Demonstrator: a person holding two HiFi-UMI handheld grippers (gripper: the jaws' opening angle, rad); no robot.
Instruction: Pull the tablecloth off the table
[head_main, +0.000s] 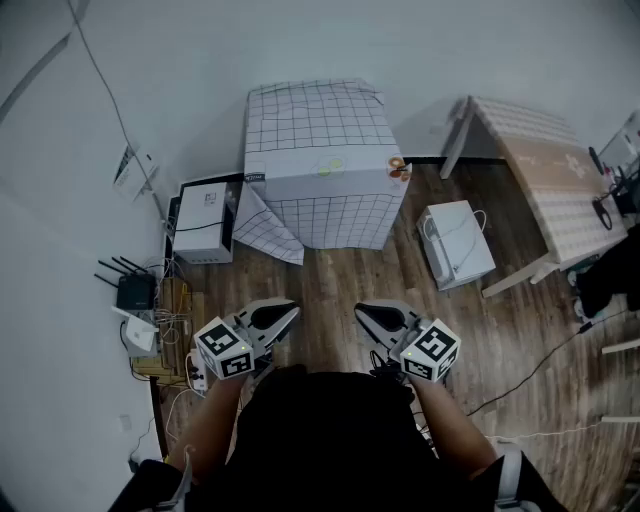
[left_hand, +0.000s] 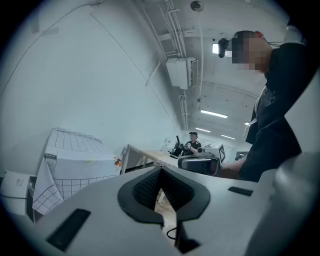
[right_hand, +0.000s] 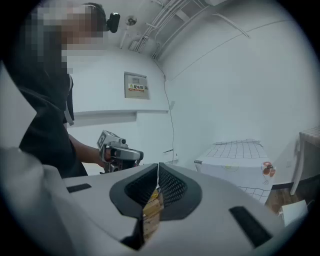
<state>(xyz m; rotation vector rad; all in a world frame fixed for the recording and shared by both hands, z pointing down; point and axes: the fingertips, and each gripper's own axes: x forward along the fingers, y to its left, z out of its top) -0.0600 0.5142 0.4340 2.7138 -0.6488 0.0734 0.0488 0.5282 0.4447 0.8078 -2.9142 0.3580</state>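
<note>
Wood floor (head_main: 340, 285) | tablecloth (head_main: 318, 140) hides table | left hand-held gripper (head_main: 292, 311), right hand-held gripper (head_main: 361, 310): pressed together

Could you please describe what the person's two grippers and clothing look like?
Both the left gripper and right gripper have pale grey, tapering fingers lined with black ribbed pads, and each carries a white cube with black square markers. The person wears a black short-sleeved top.

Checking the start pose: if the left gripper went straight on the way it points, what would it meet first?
Nothing close. The left gripper, jaws shut, aims between the cloth-covered table and the right gripper; first in line seems the far table, though depth is unclear.
</note>
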